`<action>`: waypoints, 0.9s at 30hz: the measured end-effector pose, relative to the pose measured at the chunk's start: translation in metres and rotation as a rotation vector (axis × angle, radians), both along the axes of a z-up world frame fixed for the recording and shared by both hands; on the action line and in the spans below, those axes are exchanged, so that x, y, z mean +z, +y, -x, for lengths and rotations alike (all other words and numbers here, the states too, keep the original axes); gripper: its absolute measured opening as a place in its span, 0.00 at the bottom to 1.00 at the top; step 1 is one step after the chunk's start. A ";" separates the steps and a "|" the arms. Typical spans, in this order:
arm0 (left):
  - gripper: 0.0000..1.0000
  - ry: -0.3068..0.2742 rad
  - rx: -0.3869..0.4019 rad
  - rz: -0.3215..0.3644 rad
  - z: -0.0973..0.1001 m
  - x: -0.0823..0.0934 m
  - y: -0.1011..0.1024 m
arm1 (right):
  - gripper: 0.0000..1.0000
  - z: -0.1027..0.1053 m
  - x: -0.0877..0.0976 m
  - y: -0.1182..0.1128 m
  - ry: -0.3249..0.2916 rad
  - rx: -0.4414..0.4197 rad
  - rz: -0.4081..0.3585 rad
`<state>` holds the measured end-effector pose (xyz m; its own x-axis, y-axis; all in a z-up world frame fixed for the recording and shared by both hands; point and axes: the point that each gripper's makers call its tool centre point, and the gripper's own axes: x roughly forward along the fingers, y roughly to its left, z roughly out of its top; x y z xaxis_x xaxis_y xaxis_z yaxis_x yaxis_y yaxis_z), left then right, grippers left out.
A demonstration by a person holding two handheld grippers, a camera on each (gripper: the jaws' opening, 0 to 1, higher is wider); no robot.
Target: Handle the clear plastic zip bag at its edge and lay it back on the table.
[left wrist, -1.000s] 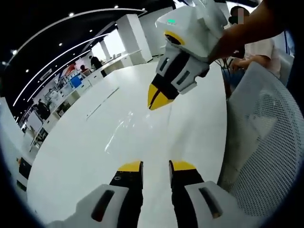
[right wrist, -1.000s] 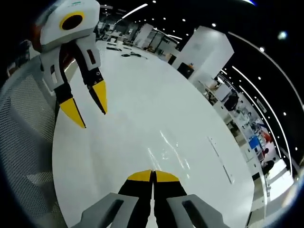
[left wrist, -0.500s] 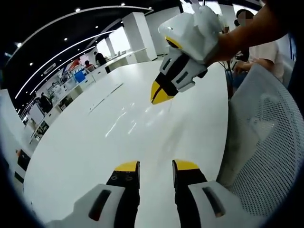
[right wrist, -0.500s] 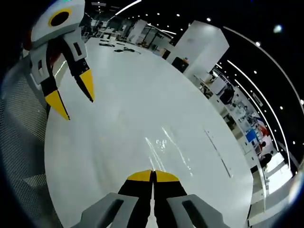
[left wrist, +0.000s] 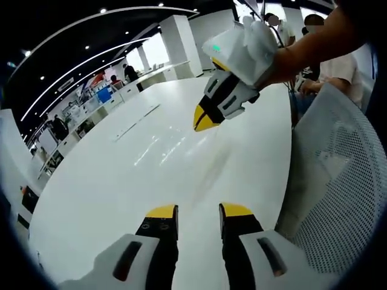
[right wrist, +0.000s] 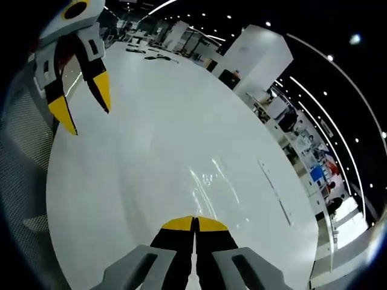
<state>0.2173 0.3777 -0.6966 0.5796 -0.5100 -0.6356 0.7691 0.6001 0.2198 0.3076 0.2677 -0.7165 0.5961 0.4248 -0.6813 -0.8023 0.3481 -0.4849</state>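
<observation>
Left tool [left wrist: 198, 210]: jaws apart, nothing between the yellow tips, hovering over the white bench [left wrist: 121, 181]. In the right gripper view it hangs above the bench's near-left edge [right wrist: 80, 99], tips spread.

Right tool [right wrist: 195, 223]: jaws pressed together. Whether a film edge is pinched between them, can't tell. In the left gripper view it sits above the bench further out [left wrist: 205, 118], tips closed, held by a person's hand [left wrist: 290, 54].

Clear zip bag [right wrist: 211, 187]: lies flat on the bench just beyond the right tool's tips, visible mostly as glare streaks; outline hard to make out. Faint sheen on the bench below the right tool in the left gripper view [left wrist: 181, 145].

Mesh chair back [left wrist: 338, 181] beside the bench edge. People seated past it.
</observation>
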 end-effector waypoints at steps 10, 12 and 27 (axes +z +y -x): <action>0.23 -0.001 0.015 0.000 -0.001 0.001 0.006 | 0.00 -0.007 -0.011 0.001 0.010 0.005 0.030; 0.23 0.000 0.017 0.001 -0.001 0.002 0.006 | 0.00 -0.006 -0.010 0.001 0.015 -0.003 0.027; 0.22 0.006 0.021 0.000 0.001 -0.001 0.008 | 0.00 -0.004 -0.025 0.000 0.097 -0.018 -0.001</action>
<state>0.2167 0.3855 -0.6971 0.5861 -0.4982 -0.6390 0.7578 0.6161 0.2149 0.3117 0.2675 -0.7411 0.5349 0.4155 -0.7357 -0.8391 0.3633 -0.4049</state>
